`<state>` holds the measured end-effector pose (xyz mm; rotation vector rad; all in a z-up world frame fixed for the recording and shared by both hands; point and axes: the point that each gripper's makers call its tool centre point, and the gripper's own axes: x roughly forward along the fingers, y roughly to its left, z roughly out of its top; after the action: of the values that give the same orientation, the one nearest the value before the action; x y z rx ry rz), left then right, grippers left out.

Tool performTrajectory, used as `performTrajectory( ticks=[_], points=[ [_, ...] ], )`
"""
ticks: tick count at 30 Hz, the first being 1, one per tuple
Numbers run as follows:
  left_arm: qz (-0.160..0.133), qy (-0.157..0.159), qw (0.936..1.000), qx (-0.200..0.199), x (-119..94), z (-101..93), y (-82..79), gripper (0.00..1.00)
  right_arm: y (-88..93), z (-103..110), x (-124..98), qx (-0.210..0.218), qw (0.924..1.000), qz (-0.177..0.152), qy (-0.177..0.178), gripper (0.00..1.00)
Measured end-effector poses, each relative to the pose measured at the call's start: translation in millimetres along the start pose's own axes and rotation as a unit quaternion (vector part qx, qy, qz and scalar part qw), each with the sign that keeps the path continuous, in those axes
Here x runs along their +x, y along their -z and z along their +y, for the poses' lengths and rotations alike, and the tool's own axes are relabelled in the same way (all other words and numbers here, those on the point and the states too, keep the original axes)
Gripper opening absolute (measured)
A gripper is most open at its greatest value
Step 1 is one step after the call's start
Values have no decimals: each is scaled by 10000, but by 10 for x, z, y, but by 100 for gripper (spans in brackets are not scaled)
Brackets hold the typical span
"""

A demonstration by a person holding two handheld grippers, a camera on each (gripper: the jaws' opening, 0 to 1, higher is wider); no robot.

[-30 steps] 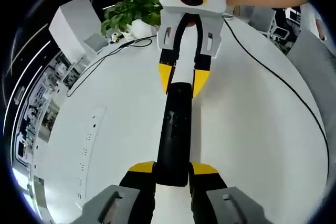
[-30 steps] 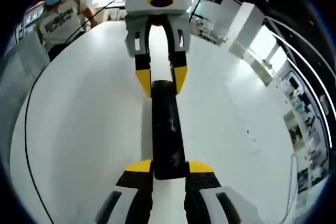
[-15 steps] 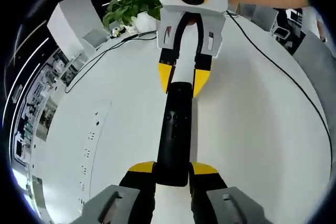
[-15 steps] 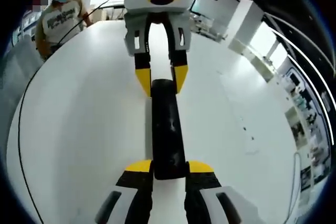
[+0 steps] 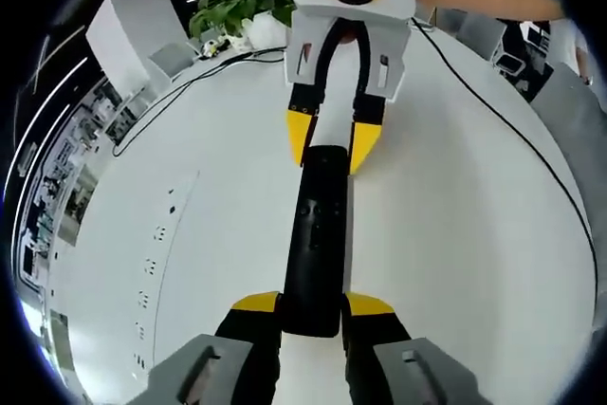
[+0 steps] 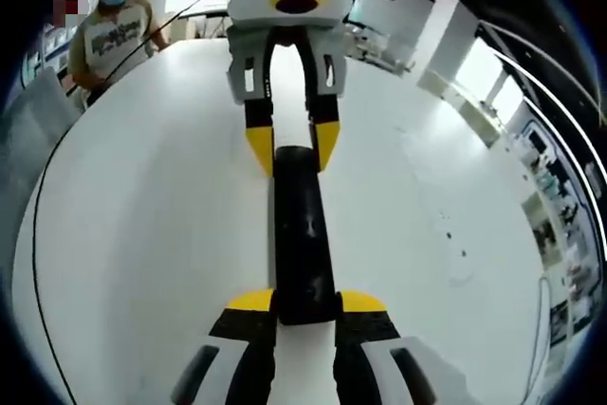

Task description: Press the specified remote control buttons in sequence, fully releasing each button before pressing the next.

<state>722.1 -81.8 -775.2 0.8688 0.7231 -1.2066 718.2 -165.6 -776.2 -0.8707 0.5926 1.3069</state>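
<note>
Your left gripper [image 5: 313,310] and right gripper [image 6: 305,308] each clamp one end of the black remote control [image 5: 317,234], their yellow-tipped jaws narrowed onto it, holding it above the white table [image 5: 455,234], with a potted plant [image 5: 242,2] and black cable [image 5: 503,139] beyond.

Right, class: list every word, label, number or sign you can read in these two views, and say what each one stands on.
Nothing here can be read for certain.
Print on the shirt of the person at the table's far edge: too blurred to read.
Marks on the black remote control: too small to read.
Dots on the white table: no text.
</note>
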Motion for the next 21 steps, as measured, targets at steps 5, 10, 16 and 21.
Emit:
performTrajectory(
  ticks=[5, 10, 16, 21],
  points=[
    [35, 32, 10000, -59, 19, 21, 15, 24, -4, -10, 12, 22, 10000, -30, -37, 20],
    [44, 91, 9998, -148, 30, 21, 19, 24, 1, -19, 36, 105, 9999, -55, -116, 20],
    [23, 129, 9997, -204, 13, -43, -1, 24, 19, -62, 54, 102, 9998, -77, -141, 21],
    [24, 163, 9996, -242, 4, -53, -2, 24, 36, -88, 72, 154, 9996, -104, -201, 21]
  ],
)
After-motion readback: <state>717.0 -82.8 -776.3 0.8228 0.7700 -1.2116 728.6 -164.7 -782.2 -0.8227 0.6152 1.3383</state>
